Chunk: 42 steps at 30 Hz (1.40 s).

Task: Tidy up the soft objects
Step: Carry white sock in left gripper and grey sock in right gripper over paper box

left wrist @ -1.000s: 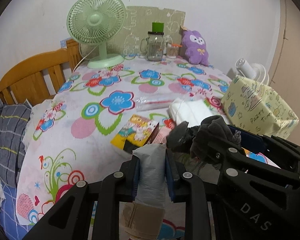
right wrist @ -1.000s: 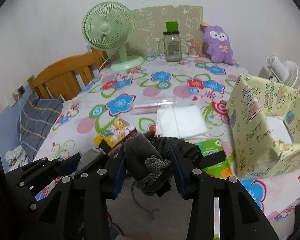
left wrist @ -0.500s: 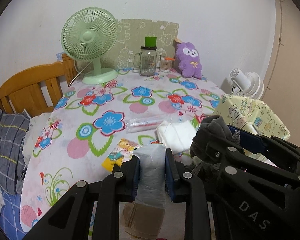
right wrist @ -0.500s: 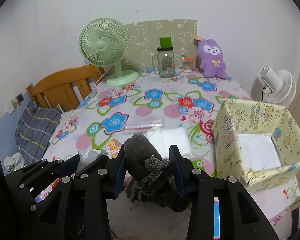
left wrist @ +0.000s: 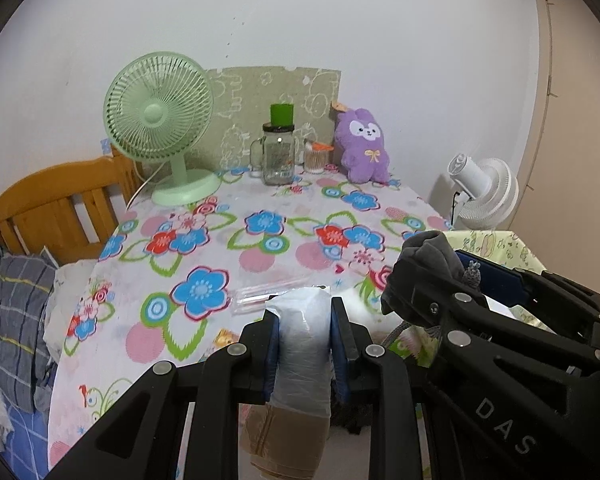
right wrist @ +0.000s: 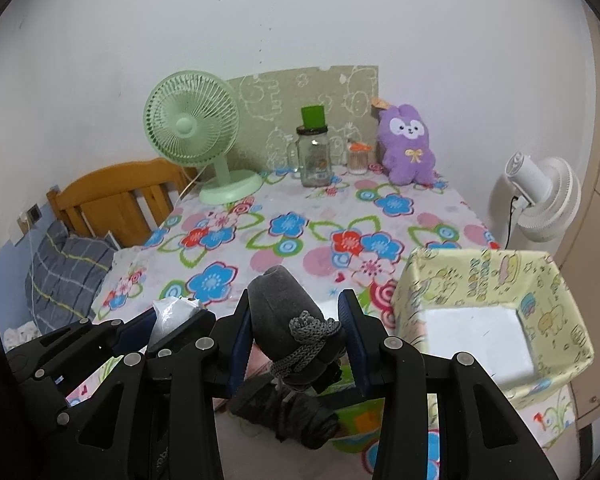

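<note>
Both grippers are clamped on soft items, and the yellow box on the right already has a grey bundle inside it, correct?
Not quite. The yellow box holds nothing; the right wrist view shows its bare white bottom. The left gripper and right gripper are indeed clamped on soft items.

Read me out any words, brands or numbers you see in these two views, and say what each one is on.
"DAS": in pale letters on the black frame of the right tool, seen from the left wrist.
Print on the yellow box: too blurred to read.
Label on the glass jar: too small to read.
</note>
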Each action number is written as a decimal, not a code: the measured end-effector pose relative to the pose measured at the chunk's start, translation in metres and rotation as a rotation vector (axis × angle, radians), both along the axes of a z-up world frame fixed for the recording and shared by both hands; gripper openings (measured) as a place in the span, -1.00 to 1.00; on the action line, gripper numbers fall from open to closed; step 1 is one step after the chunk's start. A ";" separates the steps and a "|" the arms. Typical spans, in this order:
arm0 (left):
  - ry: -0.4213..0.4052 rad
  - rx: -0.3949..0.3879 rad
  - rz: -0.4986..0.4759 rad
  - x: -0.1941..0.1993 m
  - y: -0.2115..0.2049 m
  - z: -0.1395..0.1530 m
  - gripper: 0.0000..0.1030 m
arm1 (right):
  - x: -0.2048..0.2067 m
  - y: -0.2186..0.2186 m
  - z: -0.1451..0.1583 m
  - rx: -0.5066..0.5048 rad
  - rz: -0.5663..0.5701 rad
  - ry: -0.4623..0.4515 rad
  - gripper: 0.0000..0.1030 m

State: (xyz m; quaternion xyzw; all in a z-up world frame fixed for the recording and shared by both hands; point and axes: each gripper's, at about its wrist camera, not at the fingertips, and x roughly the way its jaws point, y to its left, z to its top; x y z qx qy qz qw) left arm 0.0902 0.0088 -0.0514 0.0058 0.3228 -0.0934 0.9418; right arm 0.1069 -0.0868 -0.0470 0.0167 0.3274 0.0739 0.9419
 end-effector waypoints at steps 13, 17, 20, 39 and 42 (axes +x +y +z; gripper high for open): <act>-0.028 0.016 -0.028 0.006 -0.030 0.017 -0.58 | 0.003 -0.028 0.018 -0.014 -0.052 -0.012 -0.13; -0.029 0.017 -0.032 0.008 -0.038 0.018 -0.58 | 0.003 -0.037 0.020 -0.013 -0.060 -0.013 -0.13; -0.027 0.020 -0.033 0.010 -0.044 0.018 -0.58 | 0.004 -0.043 0.020 -0.013 -0.063 -0.011 -0.13; -0.032 0.036 -0.109 0.021 -0.103 0.020 -0.58 | 0.011 -0.100 0.023 -0.020 -0.133 -0.013 -0.13; -0.035 0.041 -0.124 0.024 -0.114 0.021 -0.58 | 0.013 -0.109 0.024 -0.024 -0.146 -0.018 -0.13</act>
